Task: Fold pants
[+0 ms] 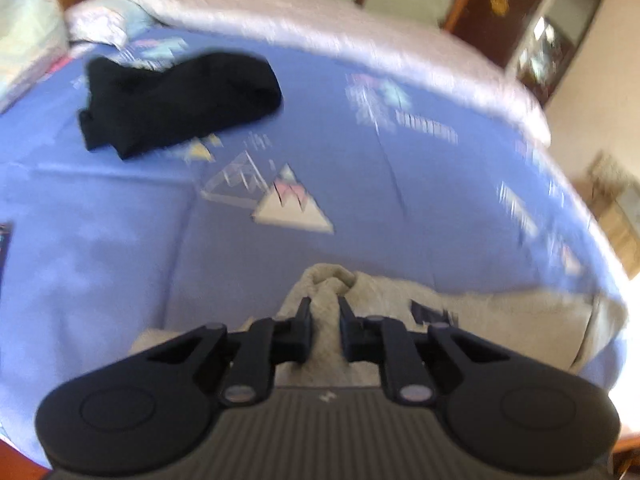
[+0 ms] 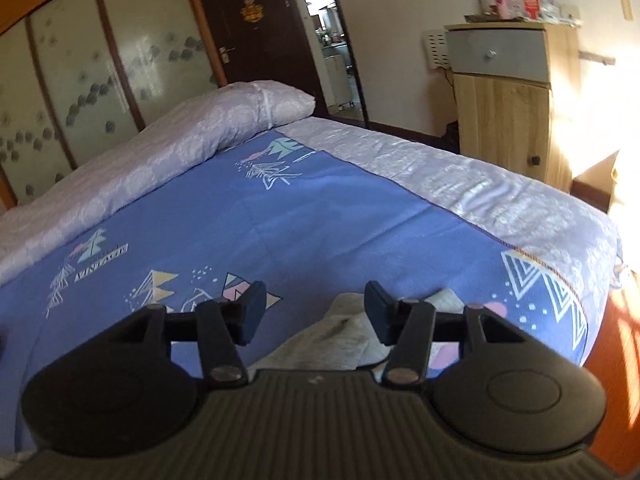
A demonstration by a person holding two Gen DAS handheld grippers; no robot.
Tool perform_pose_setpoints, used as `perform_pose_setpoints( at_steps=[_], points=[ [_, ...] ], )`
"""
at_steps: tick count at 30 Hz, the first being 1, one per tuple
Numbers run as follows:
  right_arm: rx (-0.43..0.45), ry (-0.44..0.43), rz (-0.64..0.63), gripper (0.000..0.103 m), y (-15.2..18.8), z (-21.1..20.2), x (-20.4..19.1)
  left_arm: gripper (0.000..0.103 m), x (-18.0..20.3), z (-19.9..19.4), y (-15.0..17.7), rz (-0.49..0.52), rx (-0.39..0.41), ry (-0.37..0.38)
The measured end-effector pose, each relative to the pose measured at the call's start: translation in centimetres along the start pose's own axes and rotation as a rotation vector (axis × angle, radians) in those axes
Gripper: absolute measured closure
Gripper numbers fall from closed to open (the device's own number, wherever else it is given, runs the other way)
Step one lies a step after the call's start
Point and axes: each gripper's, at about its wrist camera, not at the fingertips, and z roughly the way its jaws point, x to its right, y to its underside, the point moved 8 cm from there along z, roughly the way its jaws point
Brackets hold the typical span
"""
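**Beige pants pinched at the near edge of a blue bedspread**

Blue patterned bedspread (image 2: 312, 216) carries the work. Left gripper (image 1: 325, 312) has its jaws nearly together, pinching a bunched ridge of the beige pants (image 1: 500, 312). Right gripper (image 2: 316, 308) hangs spread wide over the same cloth, holding nothing. Soft, light and floppy, the fabric probably handles best by waistband or hem. Black garment (image 1: 180, 100) lies well apart.

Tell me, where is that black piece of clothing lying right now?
In the left wrist view, the black garment lies bunched at the upper left of the blue bedspread, near the pale quilt, well beyond the beige pants.
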Motion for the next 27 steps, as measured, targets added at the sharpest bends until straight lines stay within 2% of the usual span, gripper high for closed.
perform_pose_setpoints(
  at_steps=[3,5,7,10,14,17,20,22,23,24,25,27],
  points=[
    [-0.048,0.0,-0.06,0.045,0.3,2.1,-0.7,0.091,-0.8,-3.6,-2.0,-0.106,0.118,0.064],
    [-0.086,0.028,-0.124,0.045,0.8,3.9,-1.0,0.091,-1.3,-5.0,-2.7,-0.146,0.16,0.075],
    [-0.132,0.095,-0.146,0.045,1.5,6.1,-0.2,0.091,-1.5,-5.5,-3.2,-0.148,0.168,0.052],
    [-0.191,0.164,-0.049,0.045,2.1,8.5,2.4,0.091,-2.1,-5.8,-3.2,-0.187,0.169,0.051],
    [-0.25,0.124,0.106,0.044,1.2,10.3,4.6,0.091,-2.6,-6.0,-2.4,-0.229,0.155,0.056],
    [-0.324,0.1,0.058,0.04,0.9,11.8,4.4,0.091,-2.7,-5.8,-2.0,-0.233,0.146,0.042],
    [-0.443,0.066,-0.058,0.042,2.7,13.0,3.1,0.091,-2.9,-5.8,-1.8,-0.249,0.143,0.04],
    [-0.423,0.064,-0.19,0.066,3.3,12.7,2.0,0.091,-3.0,-5.8,-1.8,-0.254,0.14,0.039],
    [-0.416,0.03,-0.185,0.092,3.0,12.2,1.5,0.091,-3.0,-5.8,-1.8,-0.254,0.138,0.036],
    [-0.379,0.012,-0.146,0.092,2.2,11.3,1.3,0.091,-3.1,-5.7,-1.8,-0.256,0.136,0.035],
    [-0.307,-0.02,-0.115,0.092,0.8,10.1,1.2,0.091,-3.2,-5.7,-1.8,-0.261,0.135,0.036],
    [-0.149,-0.144,-0.023,0.092,-1.9,6.4,1.2,0.091,-3.4,-5.8,-2.0,-0.271,0.138,0.039]
  ],
)
